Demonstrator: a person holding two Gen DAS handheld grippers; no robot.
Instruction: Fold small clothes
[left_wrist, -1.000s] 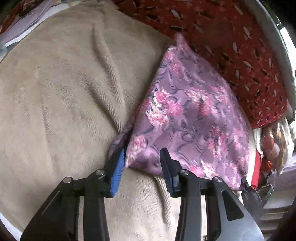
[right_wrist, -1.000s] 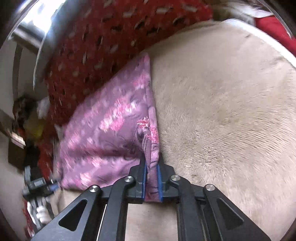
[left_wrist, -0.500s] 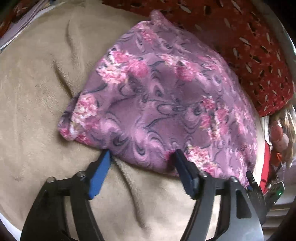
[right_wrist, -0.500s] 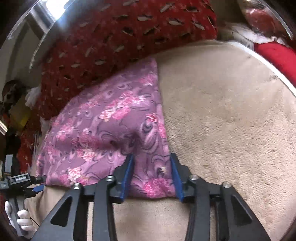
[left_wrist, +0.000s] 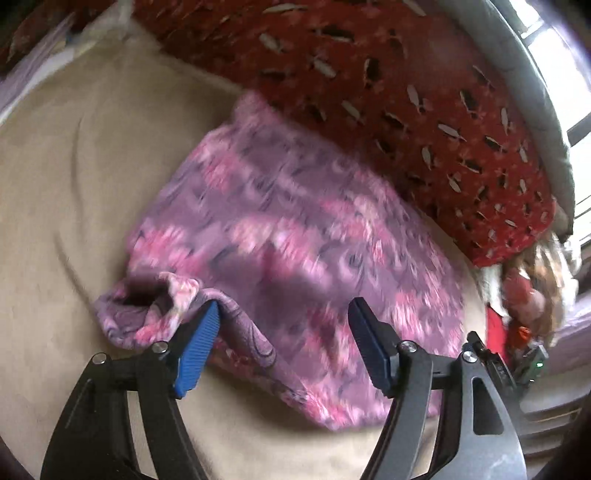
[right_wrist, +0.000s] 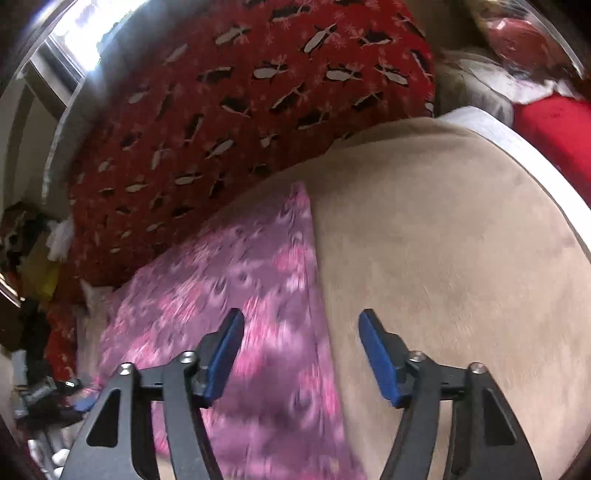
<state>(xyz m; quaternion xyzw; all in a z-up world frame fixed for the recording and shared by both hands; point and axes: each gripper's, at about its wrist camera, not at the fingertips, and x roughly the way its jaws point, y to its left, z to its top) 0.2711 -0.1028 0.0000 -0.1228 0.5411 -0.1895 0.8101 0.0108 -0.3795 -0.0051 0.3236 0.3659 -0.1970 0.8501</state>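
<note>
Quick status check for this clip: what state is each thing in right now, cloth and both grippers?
Purple floral cloth: folded, lying on the beige blanket, one corner rumpled near the left gripper, held by neither gripper.
Left gripper: open, nothing gripped; its jaws have just been opening.
Right gripper: open above the cloth's edge, nothing gripped; its jaws have just been opening.
Red pillow: lying behind the cloth.

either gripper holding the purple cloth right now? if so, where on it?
Nothing is held. The left gripper and right gripper both stand open, jaws just released; the purple cloth lies loose on the beige blanket.
</note>
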